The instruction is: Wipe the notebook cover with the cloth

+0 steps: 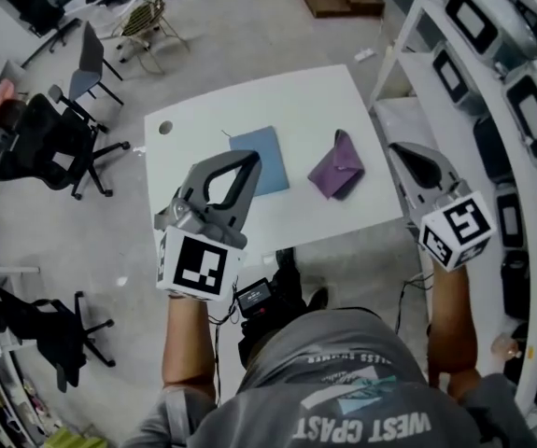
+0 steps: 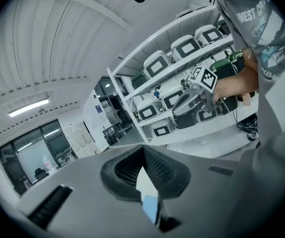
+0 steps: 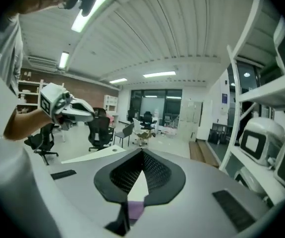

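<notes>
While clenched empty, left tool [image 1: 247, 160] and right tool [image 1: 402, 150] above notebook [image 1: 270, 161] and cloth [image 1: 336, 168], shelves [image 1: 403, 119] close at right.

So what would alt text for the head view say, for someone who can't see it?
Seen from above, a person holds the left gripper and right gripper above a white table, jaws together and empty. On the table lie a blue notebook and, apart to its right, a folded purple cloth.
</notes>
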A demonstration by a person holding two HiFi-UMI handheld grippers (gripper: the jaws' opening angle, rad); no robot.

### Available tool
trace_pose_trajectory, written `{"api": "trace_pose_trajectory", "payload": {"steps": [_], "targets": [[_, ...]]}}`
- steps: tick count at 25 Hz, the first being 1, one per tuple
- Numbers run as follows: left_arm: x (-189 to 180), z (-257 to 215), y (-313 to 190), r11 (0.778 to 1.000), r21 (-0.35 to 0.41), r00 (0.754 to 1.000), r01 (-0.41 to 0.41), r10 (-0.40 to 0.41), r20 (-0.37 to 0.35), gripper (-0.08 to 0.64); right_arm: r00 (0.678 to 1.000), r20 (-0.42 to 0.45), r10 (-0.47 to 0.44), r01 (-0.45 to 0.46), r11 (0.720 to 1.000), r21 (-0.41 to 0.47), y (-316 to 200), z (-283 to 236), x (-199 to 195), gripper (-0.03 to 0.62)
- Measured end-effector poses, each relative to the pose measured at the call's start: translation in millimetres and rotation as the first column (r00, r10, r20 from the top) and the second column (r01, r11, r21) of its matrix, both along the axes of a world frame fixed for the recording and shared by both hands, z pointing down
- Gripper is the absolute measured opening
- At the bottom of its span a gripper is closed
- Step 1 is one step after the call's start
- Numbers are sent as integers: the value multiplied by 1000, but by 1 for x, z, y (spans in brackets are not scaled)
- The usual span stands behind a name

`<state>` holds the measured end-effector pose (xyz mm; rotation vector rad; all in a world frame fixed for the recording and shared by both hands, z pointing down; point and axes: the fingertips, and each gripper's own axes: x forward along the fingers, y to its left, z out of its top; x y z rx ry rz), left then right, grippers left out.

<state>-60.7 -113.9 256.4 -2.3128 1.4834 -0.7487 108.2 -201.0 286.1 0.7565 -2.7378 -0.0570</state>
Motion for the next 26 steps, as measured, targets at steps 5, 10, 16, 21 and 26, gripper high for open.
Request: {"api": "trace_pose_trajectory", "payload": {"steps": [5,10,16,21,26], "targets": [[30,-26,26,999,30,999,-42,42,18,0,992,28,-119,115,985,130,65,-75,-2,29],[54,-44,53,996,53,997,-78,77,15,0,989,1,-146,143,971,191,111,-104,7,29],[78,-49,65,992,62,994,-106,106,11,0,990,-5,-141,139,969,205,131,-110,25,29],[92,-51,71,990,67,993,-122,121,13,0,992,6,-127,123,970,207,137,-112,39,29],[103,-49,73,991,61,993,-122,121,15,0,992,10,-124,119,971,209,137,-110,51,29]]}}
